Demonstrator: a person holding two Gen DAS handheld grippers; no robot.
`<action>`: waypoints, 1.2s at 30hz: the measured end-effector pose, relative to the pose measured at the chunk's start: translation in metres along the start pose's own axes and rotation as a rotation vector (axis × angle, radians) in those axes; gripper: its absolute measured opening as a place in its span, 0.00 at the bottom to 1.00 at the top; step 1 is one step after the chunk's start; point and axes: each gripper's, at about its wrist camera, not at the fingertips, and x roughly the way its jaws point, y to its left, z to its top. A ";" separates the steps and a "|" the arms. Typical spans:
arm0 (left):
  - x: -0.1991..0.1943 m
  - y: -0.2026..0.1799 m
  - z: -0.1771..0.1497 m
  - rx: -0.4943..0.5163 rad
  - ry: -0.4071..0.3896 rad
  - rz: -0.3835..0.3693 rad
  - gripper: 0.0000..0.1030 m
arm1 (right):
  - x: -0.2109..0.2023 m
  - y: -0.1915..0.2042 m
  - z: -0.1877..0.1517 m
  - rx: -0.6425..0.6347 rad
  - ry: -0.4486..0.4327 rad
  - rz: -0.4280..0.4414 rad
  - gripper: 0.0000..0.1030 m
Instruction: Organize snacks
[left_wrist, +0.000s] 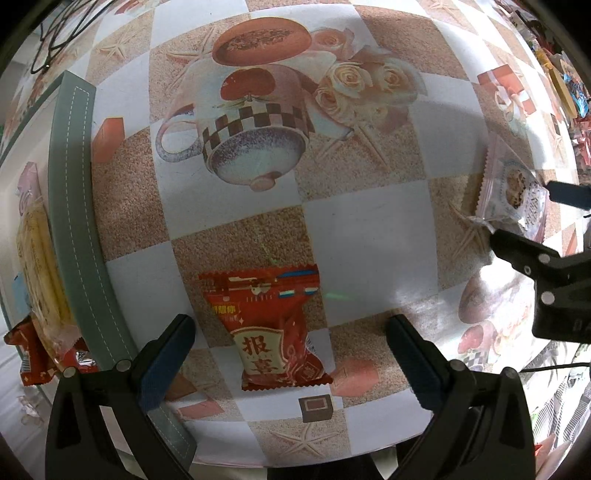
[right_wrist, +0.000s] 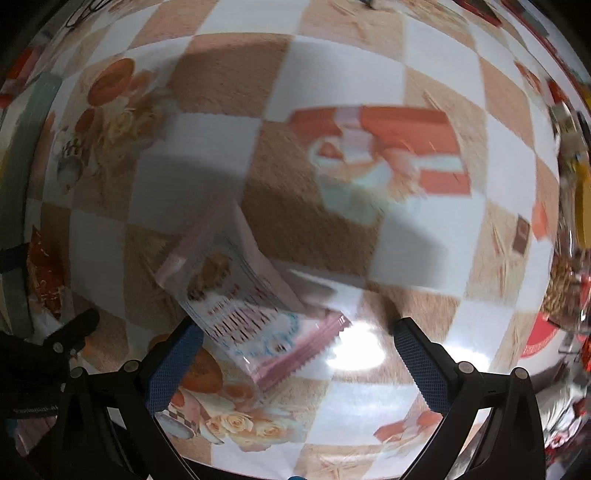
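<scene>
Covering the whole work area is a table with a checkered cloth printed with cups, roses, starfish and gift boxes. At its left edge sits a grey-green tray with white stitching; only the left wrist view shows its contents, a yellow packet and a red wrapper, both partly cut off by the frame.

The left gripper hovers over the table with its fingers spread wide; a red snack packet lies flat between them, touching neither. Its label carries the large characters "报喜"; the smaller print is unreadable.

The right gripper likewise has its fingers wide apart. A pink-and-white cookie packet lies between them, its near end just beside the left finger; contact cannot be judged. The right wrist view is motion-blurred, so the packet's dark lettering is illegible. The left wrist view shows the same cookie packet sharply at its right edge, with the right gripper's fingers on either side of it.

A heap of assorted snacks at the far right is cropped and hard to make out.
</scene>
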 end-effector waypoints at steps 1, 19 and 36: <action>0.000 0.000 0.000 0.000 0.000 0.000 1.00 | 0.000 0.002 0.003 -0.003 0.001 0.004 1.00; -0.004 -0.001 0.001 -0.003 -0.004 -0.003 1.00 | 0.008 -0.067 0.019 0.417 0.067 0.085 1.00; 0.000 -0.003 -0.007 0.046 -0.004 0.005 1.00 | 0.014 -0.049 -0.013 0.371 0.025 0.070 1.00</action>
